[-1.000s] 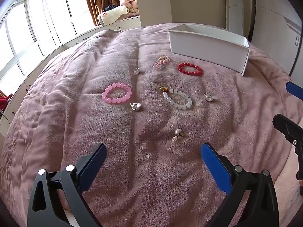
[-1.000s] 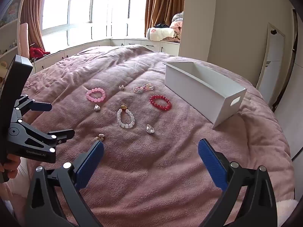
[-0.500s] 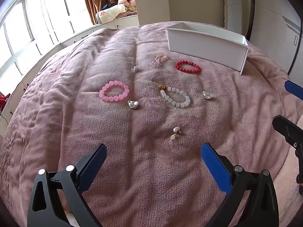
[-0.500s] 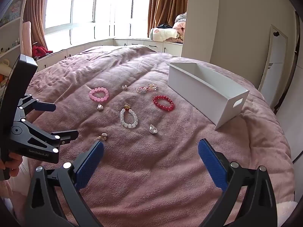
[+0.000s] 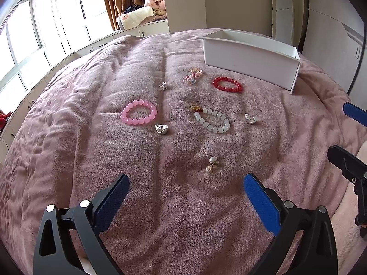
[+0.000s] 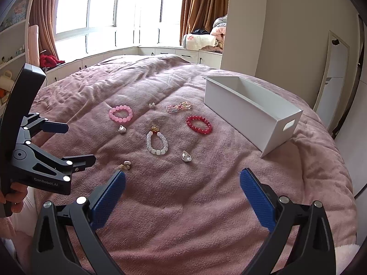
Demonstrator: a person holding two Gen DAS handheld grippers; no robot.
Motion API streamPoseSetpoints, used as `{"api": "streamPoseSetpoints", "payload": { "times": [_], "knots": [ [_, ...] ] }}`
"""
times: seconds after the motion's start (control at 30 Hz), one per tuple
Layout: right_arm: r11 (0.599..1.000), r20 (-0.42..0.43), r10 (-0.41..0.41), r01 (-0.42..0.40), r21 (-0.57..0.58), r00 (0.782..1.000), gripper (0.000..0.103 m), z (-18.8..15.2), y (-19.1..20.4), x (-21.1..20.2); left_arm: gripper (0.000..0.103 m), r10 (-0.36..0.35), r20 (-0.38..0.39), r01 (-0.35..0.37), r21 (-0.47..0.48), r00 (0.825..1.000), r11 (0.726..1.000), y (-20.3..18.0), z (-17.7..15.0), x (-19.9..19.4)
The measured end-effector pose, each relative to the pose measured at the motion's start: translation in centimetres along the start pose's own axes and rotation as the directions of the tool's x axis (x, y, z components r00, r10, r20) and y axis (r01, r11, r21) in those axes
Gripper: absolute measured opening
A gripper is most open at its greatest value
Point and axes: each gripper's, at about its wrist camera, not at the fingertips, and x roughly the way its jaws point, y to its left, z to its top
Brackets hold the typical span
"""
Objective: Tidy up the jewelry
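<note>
Pink plush blanket (image 5: 91, 160) covers the bed, and every piece of jewelry lies loose on it: pink bracelet (image 5: 138, 115), white bracelet (image 5: 212, 120), red bracelet (image 5: 227, 84), charms, a pearl earring (image 5: 212, 163). The white box (image 5: 250, 57) near the bed's far right edge looks empty, so sorting seems unstarted. Left tongs (image 5: 185, 197) and right tongs (image 6: 182, 190) hover spread, holding nothing. Curtained windows (image 6: 110, 11) light the bedroom.

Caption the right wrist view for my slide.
Open right gripper above pink bedspread strewn with bead bracelets, beside a white box.

Three bead bracelets (image 5: 138, 115) (pink, white, red), five small trinkets (image 5: 161, 129), one bin (image 5: 250, 58).
</note>
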Motion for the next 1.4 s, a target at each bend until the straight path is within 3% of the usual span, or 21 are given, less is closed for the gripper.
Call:
{"api": "streamPoseSetpoints", "payload": {
  "times": [1.4],
  "knots": [
    [1.000, 0.043, 0.015, -0.015, 0.014, 0.999, 0.099, 0.26, -0.35, -0.92, 0.101, 0.000, 0.049, 0.000, -0.006, 0.999, 1.000, -0.03, 0.05, -0.55]
  ]
}}
